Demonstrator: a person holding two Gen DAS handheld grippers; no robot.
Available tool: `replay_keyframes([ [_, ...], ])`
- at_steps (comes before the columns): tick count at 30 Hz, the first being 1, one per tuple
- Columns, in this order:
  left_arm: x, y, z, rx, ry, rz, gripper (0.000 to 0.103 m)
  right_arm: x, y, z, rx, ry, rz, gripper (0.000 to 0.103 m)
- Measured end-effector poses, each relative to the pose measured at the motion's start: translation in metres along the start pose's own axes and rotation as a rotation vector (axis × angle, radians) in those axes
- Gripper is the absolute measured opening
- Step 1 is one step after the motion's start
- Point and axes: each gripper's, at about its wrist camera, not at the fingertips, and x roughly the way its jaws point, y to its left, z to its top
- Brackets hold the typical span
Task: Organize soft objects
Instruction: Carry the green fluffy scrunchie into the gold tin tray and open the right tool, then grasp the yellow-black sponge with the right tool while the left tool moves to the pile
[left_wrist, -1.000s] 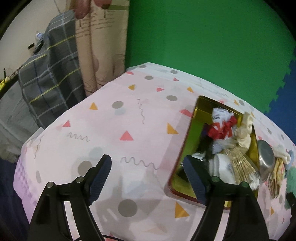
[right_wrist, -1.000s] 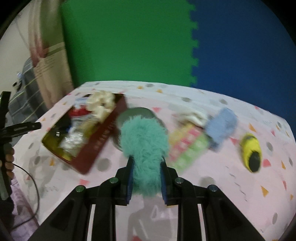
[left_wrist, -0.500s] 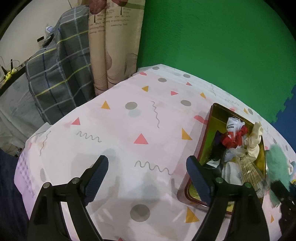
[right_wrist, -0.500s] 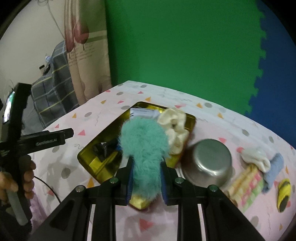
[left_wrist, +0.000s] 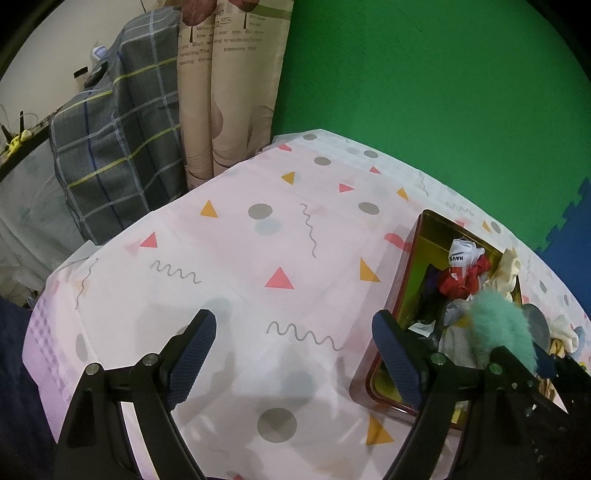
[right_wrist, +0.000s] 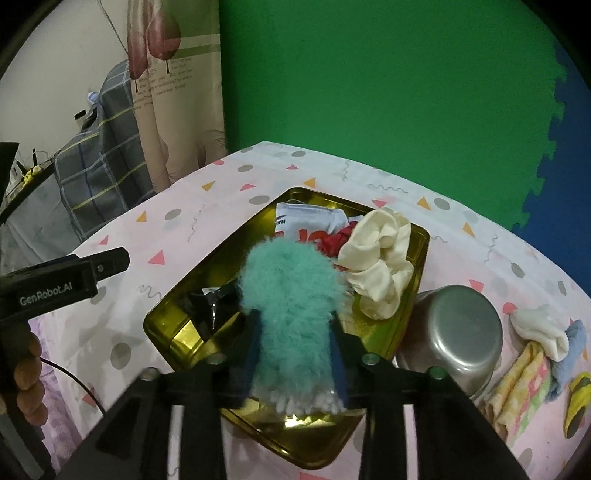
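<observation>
Opening, right gripper jaws spreading with teal fluffy sock still between blue pads, pads loosening off fibres. Sock hangs over gold tin. Ahead of fingertips inside tin: cream scrunchie, red scrunchie. Right of fingers: steel bowl. Left gripper spread wide, empty, over tablecloth; tin beside its right finger.

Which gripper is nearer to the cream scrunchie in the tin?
Right. The right gripper hangs over the tin beside the cream scrunchie; the left gripper is over bare cloth beside the tin.
</observation>
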Motion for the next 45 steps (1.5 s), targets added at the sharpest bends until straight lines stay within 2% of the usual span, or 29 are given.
replay_keyframes([
  [1, 0.0, -0.001, 0.0, 0.002, 0.0, -0.001, 0.084, 0.001, 0.001, 0.001, -0.005, 0.002, -0.001, 0.043],
  [5, 0.0, -0.003, -0.002, 0.012, -0.003, -0.004, 0.084, -0.003, 0.001, -0.001, -0.004, -0.001, 0.0, 0.049],
  [14, -0.005, -0.015, -0.006, 0.049, -0.028, -0.037, 0.084, -0.046, -0.027, -0.022, 0.072, -0.058, 0.006, 0.05],
  [18, -0.009, -0.029, -0.01, 0.099, -0.047, -0.043, 0.085, -0.069, -0.063, -0.042, 0.124, -0.071, -0.058, 0.05],
  [24, -0.014, -0.045, -0.016, 0.156, -0.056, -0.068, 0.085, -0.099, -0.143, -0.079, 0.25, -0.076, -0.208, 0.05],
  [29, -0.019, -0.061, -0.022, 0.218, -0.074, -0.075, 0.085, -0.115, -0.207, -0.114, 0.33, -0.054, -0.361, 0.054],
  [34, -0.029, -0.077, -0.027, 0.258, -0.101, -0.095, 0.085, -0.116, -0.259, -0.145, 0.372, -0.01, -0.467, 0.058],
  [38, -0.041, -0.098, -0.033, 0.332, -0.116, -0.122, 0.086, -0.107, -0.282, -0.156, 0.366, 0.012, -0.515, 0.06],
  [41, -0.05, -0.118, -0.038, 0.392, -0.126, -0.143, 0.087, -0.102, -0.301, -0.161, 0.384, 0.005, -0.519, 0.06],
  [45, -0.061, -0.15, -0.045, 0.45, -0.108, -0.226, 0.088, -0.091, -0.316, -0.16, 0.398, 0.002, -0.516, 0.06],
])
